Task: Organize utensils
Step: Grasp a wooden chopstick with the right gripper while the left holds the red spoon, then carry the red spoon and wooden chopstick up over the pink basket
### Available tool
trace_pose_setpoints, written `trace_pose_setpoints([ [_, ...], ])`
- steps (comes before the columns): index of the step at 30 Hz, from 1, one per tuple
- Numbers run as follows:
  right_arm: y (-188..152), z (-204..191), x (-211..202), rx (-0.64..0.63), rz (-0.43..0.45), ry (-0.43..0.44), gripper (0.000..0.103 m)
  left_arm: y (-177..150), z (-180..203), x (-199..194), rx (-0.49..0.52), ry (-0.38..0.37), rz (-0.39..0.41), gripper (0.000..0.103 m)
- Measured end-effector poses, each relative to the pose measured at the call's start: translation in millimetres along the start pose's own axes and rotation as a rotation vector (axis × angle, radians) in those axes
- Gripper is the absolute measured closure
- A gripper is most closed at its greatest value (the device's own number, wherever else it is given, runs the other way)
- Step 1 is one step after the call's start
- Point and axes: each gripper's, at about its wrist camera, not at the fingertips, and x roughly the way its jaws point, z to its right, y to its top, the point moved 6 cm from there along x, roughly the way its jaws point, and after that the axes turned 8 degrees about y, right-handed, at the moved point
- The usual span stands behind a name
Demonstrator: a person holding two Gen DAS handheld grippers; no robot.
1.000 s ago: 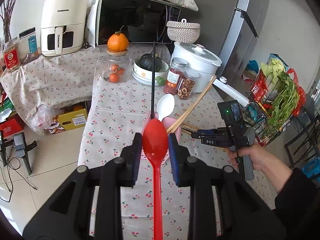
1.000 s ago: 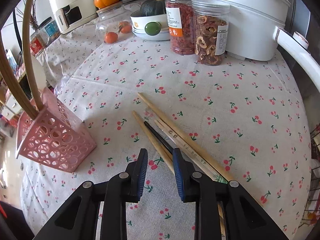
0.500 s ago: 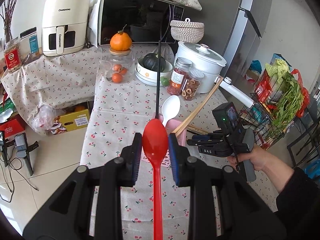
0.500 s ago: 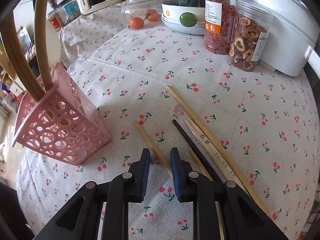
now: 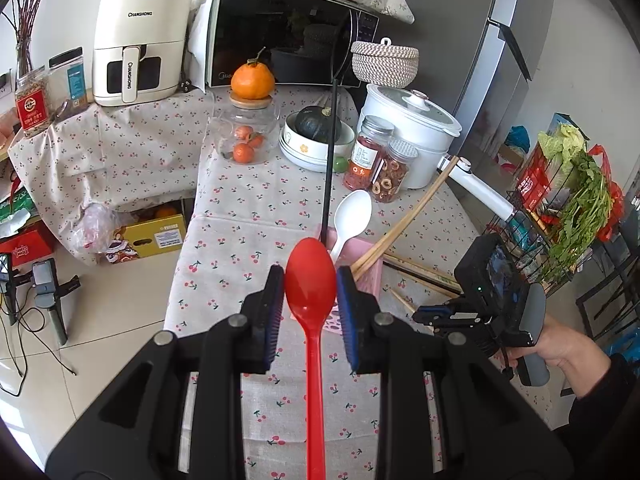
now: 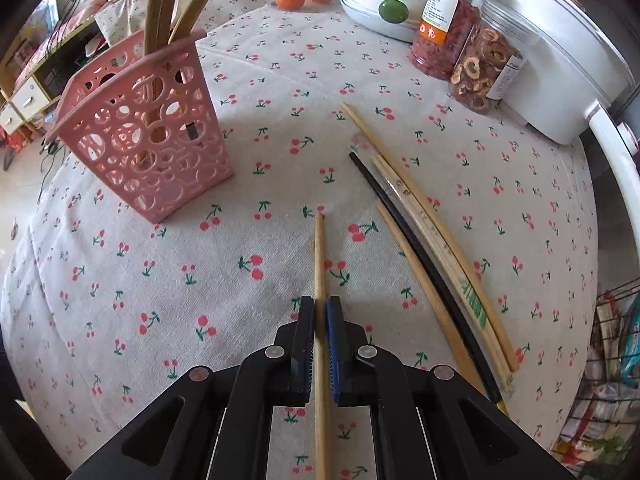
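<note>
My left gripper (image 5: 310, 280) is shut on a red plastic spoon (image 5: 311, 280), bowl forward, held above the pink perforated utensil basket (image 5: 362, 254). The basket (image 6: 144, 128) holds a white spoon (image 5: 352, 216), a black chopstick (image 5: 330, 160) and wooden chopsticks (image 5: 404, 220). My right gripper (image 6: 319, 308) is shut on one wooden chopstick (image 6: 319, 256), lifted just above the cloth. Several loose wooden chopsticks and a black one (image 6: 424, 256) lie on the cloth to its right. The right gripper also shows in the left wrist view (image 5: 424, 316), right of the basket.
The cherry-print tablecloth (image 6: 280, 80) carries two jars (image 6: 460, 52), a white bowl stack with a squash (image 6: 384, 12), a white pot (image 6: 560, 60) and a glass jar of oranges (image 5: 246, 136). A wire rack with greens (image 5: 568, 216) stands to the right.
My right gripper closed on one wooden chopstick and lifted it off the cloth, swinging left toward the basket. My left gripper with the red spoon stayed nearly still.
</note>
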Motion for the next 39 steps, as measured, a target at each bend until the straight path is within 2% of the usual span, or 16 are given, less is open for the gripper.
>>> trace_pose_setpoints([
  [1, -3, 0, -1, 0.005, -0.005, -0.008, 0.096, 0, 1, 0, 0.0, -0.002, -0.001, 0.075],
  [3, -7, 1, -2, 0.024, -0.004, -0.029, 0.083, -1, 3, 1, -0.002, -0.006, -0.004, 0.075],
  [5, -10, 1, -4, 0.026, -0.006, -0.054, 0.081, -2, 2, 2, -0.005, -0.012, -0.006, 0.075],
  [8, -12, -7, -4, 0.013, -0.025, -0.056, 0.097, 0, 2, 1, -0.003, -0.003, 0.019, 0.075],
  [10, -13, -15, -4, -0.018, -0.027, -0.112, 0.097, 3, 0, 1, -0.01, 0.002, 0.039, 0.075],
  [13, -14, -19, -8, 0.024, -0.001, -0.09, 0.097, 8, -1, 0, -0.027, -0.003, 0.071, 0.075],
  [16, -15, -20, -39, 0.057, 0.086, -0.079, 0.097, 13, 0, -3, -0.038, -0.011, 0.108, 0.075],
  [22, -17, -19, -115, 0.14, 0.322, -0.037, 0.097, 22, 10, -15, -0.047, -0.037, 0.191, 0.075],
  [27, -26, -32, -166, 0.134, 0.494, -0.078, 0.097, 28, 20, -27, -0.043, -0.05, 0.277, 0.075],
  [34, -30, -43, -209, 0.136, 0.655, -0.102, 0.097, 43, 30, -42, -0.037, -0.035, 0.401, 0.075],
  [39, -26, -43, -227, 0.157, 0.733, -0.076, 0.097, 63, 33, -42, -0.024, 0.027, 0.514, 0.075],
])
